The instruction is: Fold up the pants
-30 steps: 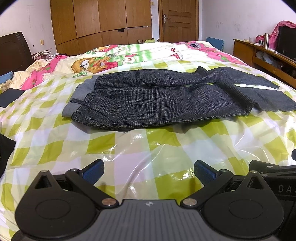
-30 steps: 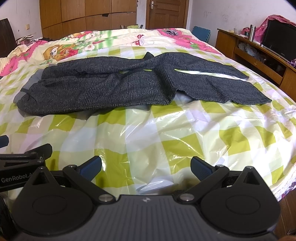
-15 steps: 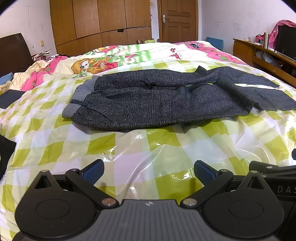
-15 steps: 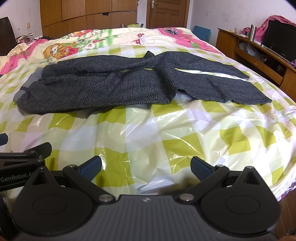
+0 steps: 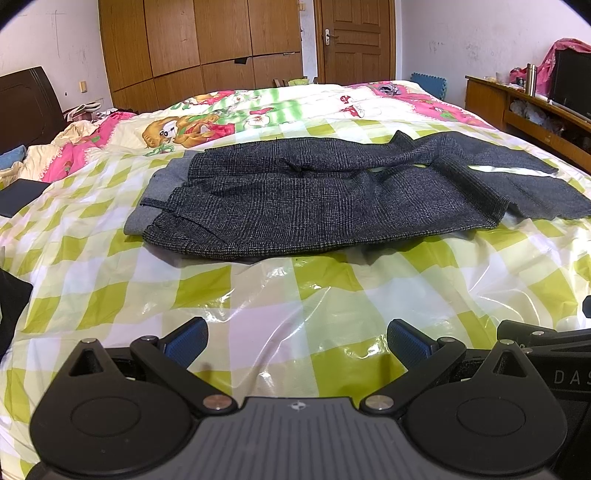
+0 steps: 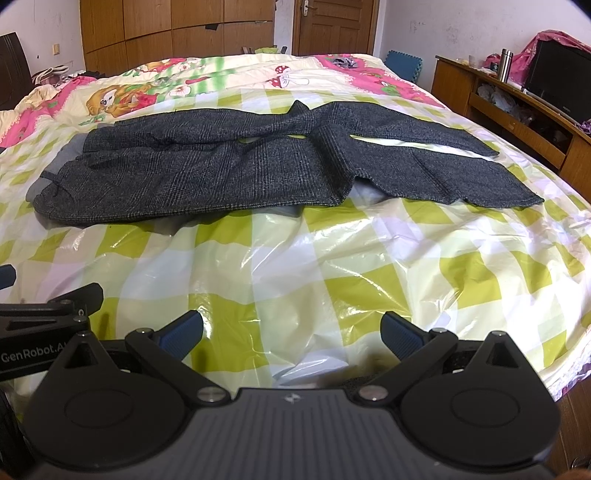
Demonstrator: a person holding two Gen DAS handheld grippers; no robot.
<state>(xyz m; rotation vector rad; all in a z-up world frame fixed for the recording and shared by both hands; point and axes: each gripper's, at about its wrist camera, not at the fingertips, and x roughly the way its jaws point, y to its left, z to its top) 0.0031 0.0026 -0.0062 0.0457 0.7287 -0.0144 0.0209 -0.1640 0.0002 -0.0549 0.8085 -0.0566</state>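
The pants (image 5: 332, 195) are spread flat on the bed (image 5: 295, 291), well ahead of the left claw (image 5: 295, 341) and right claw (image 6: 291, 332), both held apart and empty

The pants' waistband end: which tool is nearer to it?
Left. The left tool sits below the waistband side; the right tool sits further toward the pants legs.

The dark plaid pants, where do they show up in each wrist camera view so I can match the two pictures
Left wrist: the pants lie across the middle, waistband at left, legs running right.
Right wrist: the pants sit centre-left, with the leg ends reaching right.
Shared landmark: the brown door stands behind the bed in both.
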